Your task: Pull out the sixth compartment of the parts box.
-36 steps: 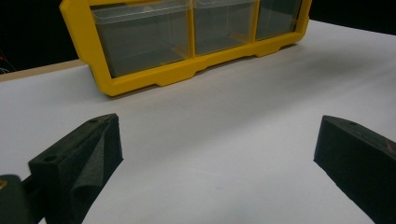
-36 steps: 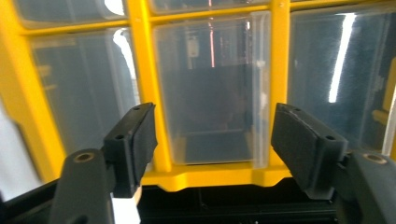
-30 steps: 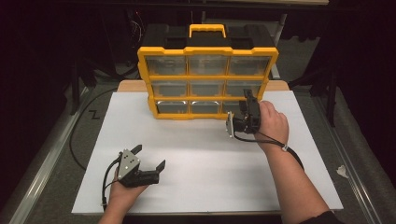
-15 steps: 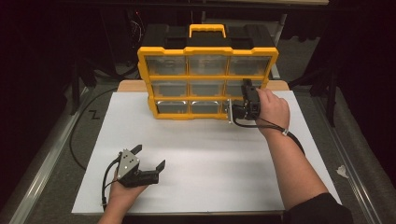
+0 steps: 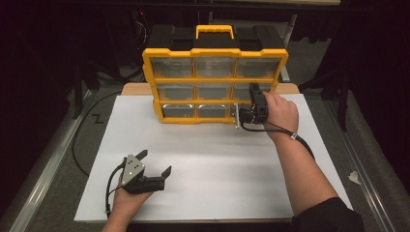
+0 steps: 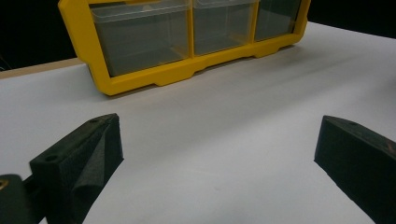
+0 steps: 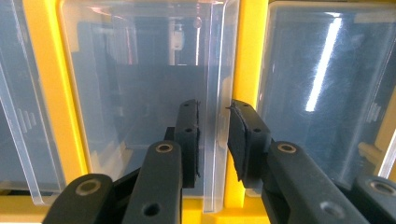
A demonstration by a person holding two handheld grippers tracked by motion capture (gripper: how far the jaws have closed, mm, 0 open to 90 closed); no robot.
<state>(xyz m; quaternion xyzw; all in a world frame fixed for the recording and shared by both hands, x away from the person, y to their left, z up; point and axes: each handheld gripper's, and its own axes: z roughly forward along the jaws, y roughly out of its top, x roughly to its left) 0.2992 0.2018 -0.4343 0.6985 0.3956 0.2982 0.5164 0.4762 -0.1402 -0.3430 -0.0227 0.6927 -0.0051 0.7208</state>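
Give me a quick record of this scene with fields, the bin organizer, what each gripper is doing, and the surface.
organizer: yellow drawer organizer with clear bins in three rows, black top, yellow handle, standing upright at the back of the white sheet
right gripper: right gripper at the lower right bin, jaws narrowly apart on either side of the clear drawer lip, not visibly clamped
left gripper: left gripper jaws wide open, low over the sheet's near left part, holding nothing
contact: only the right gripper is at the organizer
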